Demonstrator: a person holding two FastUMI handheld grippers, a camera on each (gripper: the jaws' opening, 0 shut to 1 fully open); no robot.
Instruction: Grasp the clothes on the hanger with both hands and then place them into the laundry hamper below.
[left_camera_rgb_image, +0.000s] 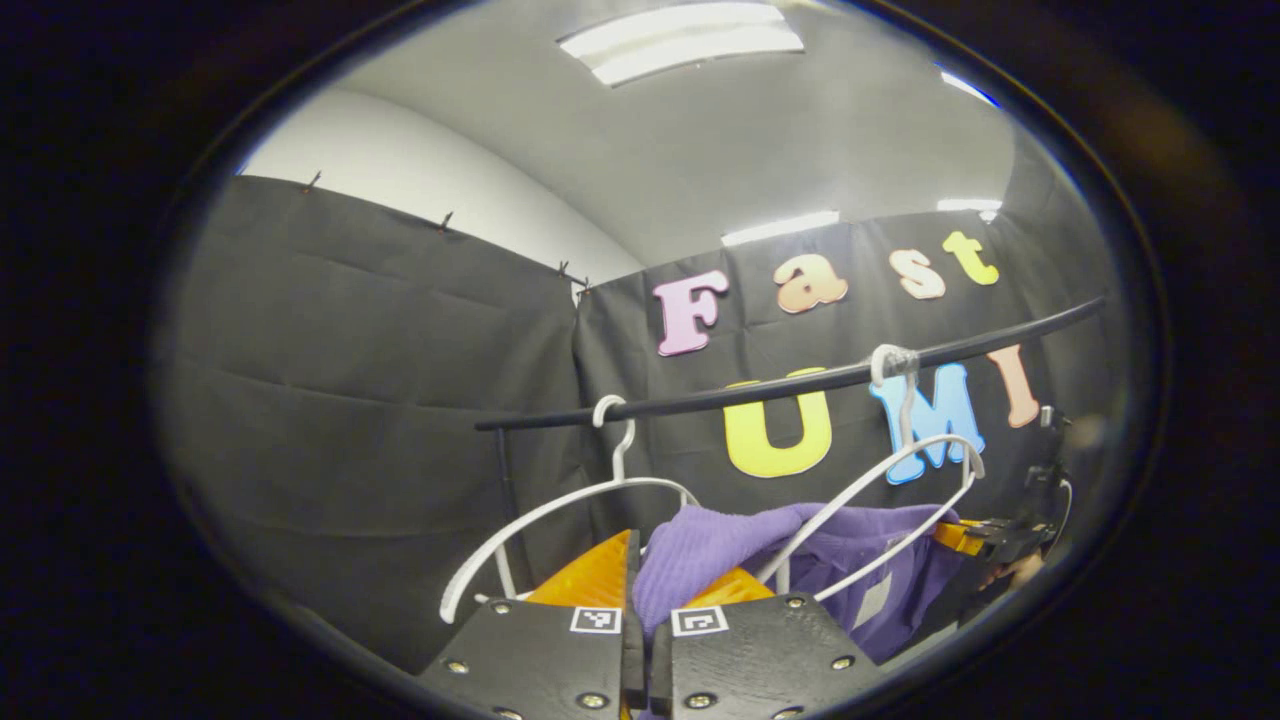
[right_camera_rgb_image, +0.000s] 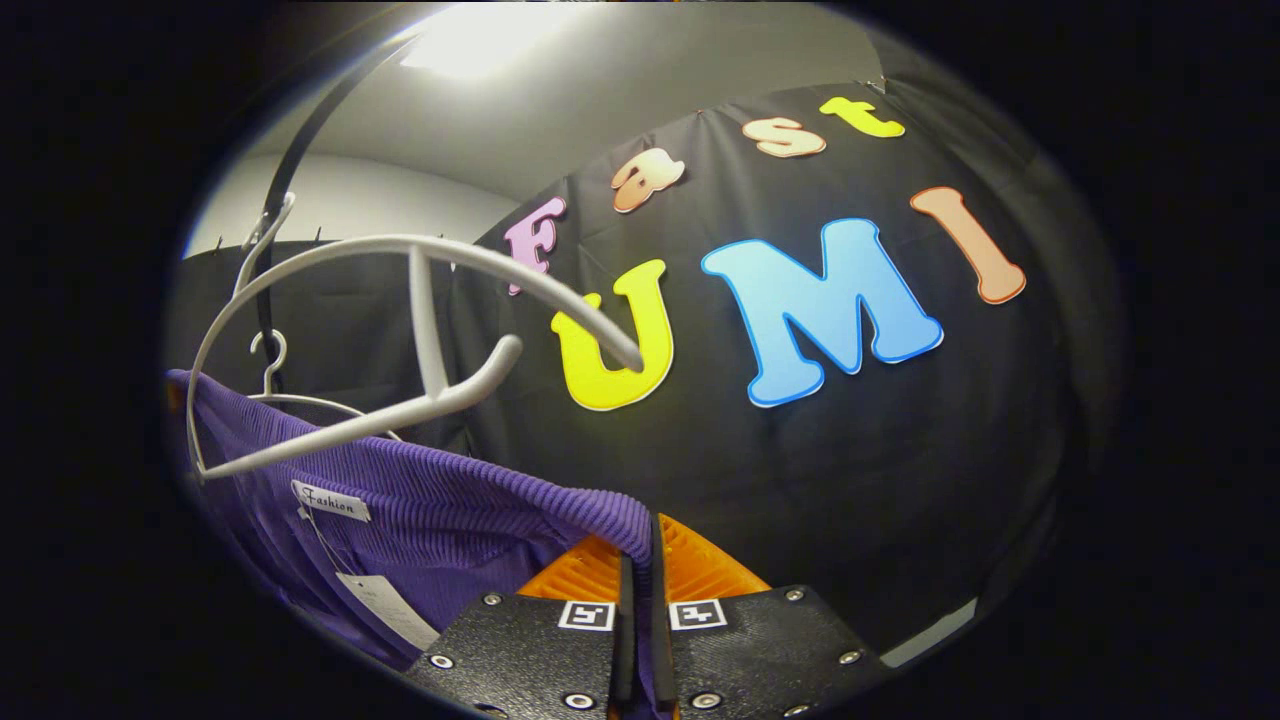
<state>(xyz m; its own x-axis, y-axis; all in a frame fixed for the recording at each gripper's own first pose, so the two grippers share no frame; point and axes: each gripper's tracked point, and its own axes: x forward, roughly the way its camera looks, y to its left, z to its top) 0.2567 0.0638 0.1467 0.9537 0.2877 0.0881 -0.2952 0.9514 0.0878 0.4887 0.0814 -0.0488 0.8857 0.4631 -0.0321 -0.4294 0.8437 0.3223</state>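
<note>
A purple knit garment (left_camera_rgb_image: 700, 545) stretches between my two grippers, just under a white hanger (left_camera_rgb_image: 880, 490) that hangs on the black rail (left_camera_rgb_image: 780, 385). In the left gripper view my left gripper (left_camera_rgb_image: 655, 575) is shut on one bunched end of the cloth. Farther right, the right gripper (left_camera_rgb_image: 985, 535) holds the other end. In the right gripper view my right gripper (right_camera_rgb_image: 648, 550) is shut on the garment's ribbed edge (right_camera_rgb_image: 600, 515). The garment (right_camera_rgb_image: 430, 490) sags to the left, its label and tag showing. The white hanger (right_camera_rgb_image: 400, 300) hangs above it with bare arms.
A second white hanger (left_camera_rgb_image: 560, 505) hangs bare on the rail left of the garment, small in the right gripper view (right_camera_rgb_image: 270, 370). The rail (right_camera_rgb_image: 300, 140) curves overhead there. Its black post (left_camera_rgb_image: 505, 500) stands at the left end. Black cloth walls close the booth behind.
</note>
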